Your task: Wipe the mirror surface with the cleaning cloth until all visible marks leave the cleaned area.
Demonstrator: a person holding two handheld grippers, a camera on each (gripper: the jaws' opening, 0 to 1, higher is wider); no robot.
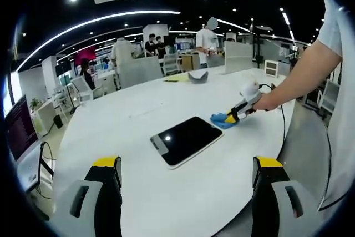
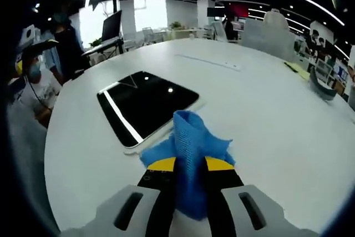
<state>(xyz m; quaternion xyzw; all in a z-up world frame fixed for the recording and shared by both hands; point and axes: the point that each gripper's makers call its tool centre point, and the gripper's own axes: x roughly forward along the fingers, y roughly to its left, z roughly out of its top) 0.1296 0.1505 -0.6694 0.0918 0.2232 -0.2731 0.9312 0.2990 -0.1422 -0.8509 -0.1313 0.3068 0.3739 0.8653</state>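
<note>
The right tool is seen clamped on a blue cleaning cloth, a fold of which stands up between the yellow-tipped jaws while the rest is spread on the white desk just in front of them. In the right gripper view the cloth is found at the near corner of the mirror, touching or just overlapping its pale edge; the mirror is laid flat on the desk, its dark surface showing bright reflections of ceiling lights and a long white streak along one side. In the left gripper view the same right tool is held by a person's hand reaching in from the right, and the cloth is pressed to the desk just beside the far right corner of the mirror. The left tool is held with its jaws wide apart and nothing between them, raised above the desk on the near side of the mirror and well apart from it. A small dark curved object is seen further back on the desk, with a yellow flat item near it. Beyond the desk, an open office with chairs, monitors and several standing people is visible.
</note>
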